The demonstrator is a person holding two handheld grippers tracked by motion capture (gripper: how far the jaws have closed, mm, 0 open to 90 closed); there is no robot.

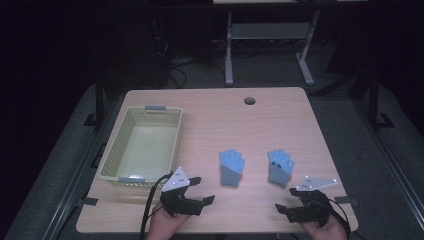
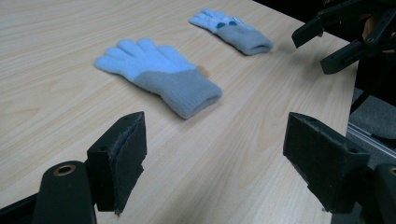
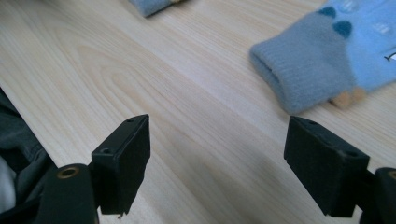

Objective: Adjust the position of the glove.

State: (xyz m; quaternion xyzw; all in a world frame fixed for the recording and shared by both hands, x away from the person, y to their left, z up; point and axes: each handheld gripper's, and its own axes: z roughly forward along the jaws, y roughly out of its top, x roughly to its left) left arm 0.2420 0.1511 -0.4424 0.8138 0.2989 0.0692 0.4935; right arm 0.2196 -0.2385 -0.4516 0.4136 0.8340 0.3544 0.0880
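Evidently soft and light, both knitted gloves lie flat on the table: the left glove ahead of the left gripper, the right glove ahead of the right gripper. Both sets of jaws stand wide apart, empty. Limp wool sags; the thick grey cuff suits pinching. Undersides are hidden, and the basket looks empty.
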